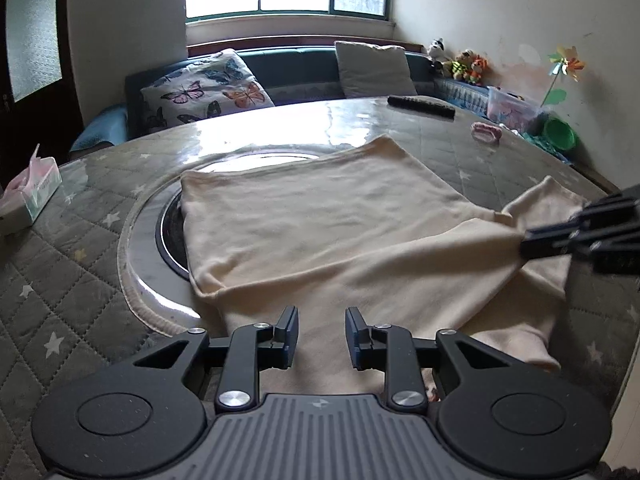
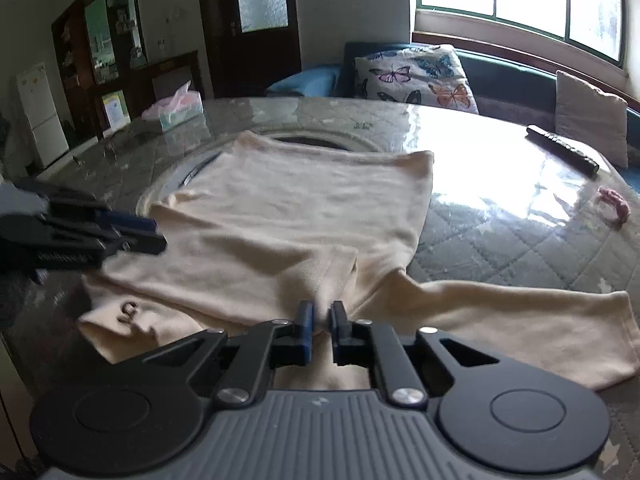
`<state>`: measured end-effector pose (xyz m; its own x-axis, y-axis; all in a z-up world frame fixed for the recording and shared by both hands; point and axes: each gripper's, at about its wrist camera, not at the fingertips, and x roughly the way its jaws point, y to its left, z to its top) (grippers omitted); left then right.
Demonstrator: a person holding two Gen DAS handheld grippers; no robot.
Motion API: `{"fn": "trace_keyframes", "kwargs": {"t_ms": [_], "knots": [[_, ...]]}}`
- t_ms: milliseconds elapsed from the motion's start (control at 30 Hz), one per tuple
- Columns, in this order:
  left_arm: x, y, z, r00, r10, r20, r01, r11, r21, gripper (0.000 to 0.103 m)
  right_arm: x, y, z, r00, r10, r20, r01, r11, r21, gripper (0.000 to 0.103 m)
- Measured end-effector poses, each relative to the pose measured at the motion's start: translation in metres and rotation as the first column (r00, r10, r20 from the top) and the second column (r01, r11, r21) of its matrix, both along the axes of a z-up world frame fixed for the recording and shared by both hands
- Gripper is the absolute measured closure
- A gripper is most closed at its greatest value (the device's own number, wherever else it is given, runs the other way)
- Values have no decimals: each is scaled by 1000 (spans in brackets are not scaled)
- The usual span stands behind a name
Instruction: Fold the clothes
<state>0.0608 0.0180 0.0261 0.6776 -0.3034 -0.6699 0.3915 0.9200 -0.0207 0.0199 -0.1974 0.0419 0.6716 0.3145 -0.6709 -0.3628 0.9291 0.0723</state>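
1. Right wrist view: my right claw [image 2: 320,316] is pinching a bunched fold of the cream garment [image 2: 304,204], jaws nearly closed on the cloth
2. My left claw [image 1: 322,330] is hovering part open over the near hem, gripping nothing
3. I am seeing the garment lying mostly flat on the quilted table [image 2: 500,248], one sleeve [image 2: 532,320] spread out to the side
4. I am judging the folding barely begun: sleeves and body are still waiting to be folded
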Motion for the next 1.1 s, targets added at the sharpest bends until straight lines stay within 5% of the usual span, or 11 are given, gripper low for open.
{"fn": "trace_keyframes", "kwargs": {"t_ms": [233, 433, 733, 933, 1100], "knots": [[-4, 4, -4, 999, -51, -12, 51, 998, 34, 73, -7, -7, -6, 999, -23, -43, 23, 1000, 0, 89], [-1, -2, 5, 998, -60, 15, 60, 998, 17, 74, 2, -4, 15, 999, -9, 47, 7, 1000, 27, 89], [1, -28, 1, 993, -120, 0, 120, 993, 22, 74, 45, 17, -18, 1000, 14, 1, -14, 1000, -23, 90], [5, -45, 6, 990, -142, 15, 142, 990, 14, 73, 28, 7, -12, 999, 16, 35, -16, 1000, 7, 90], [12, -66, 6, 987, -160, 19, 160, 987, 19, 73, 10, 9, -20, 997, 47, 58, -44, 997, -66, 90]]}}
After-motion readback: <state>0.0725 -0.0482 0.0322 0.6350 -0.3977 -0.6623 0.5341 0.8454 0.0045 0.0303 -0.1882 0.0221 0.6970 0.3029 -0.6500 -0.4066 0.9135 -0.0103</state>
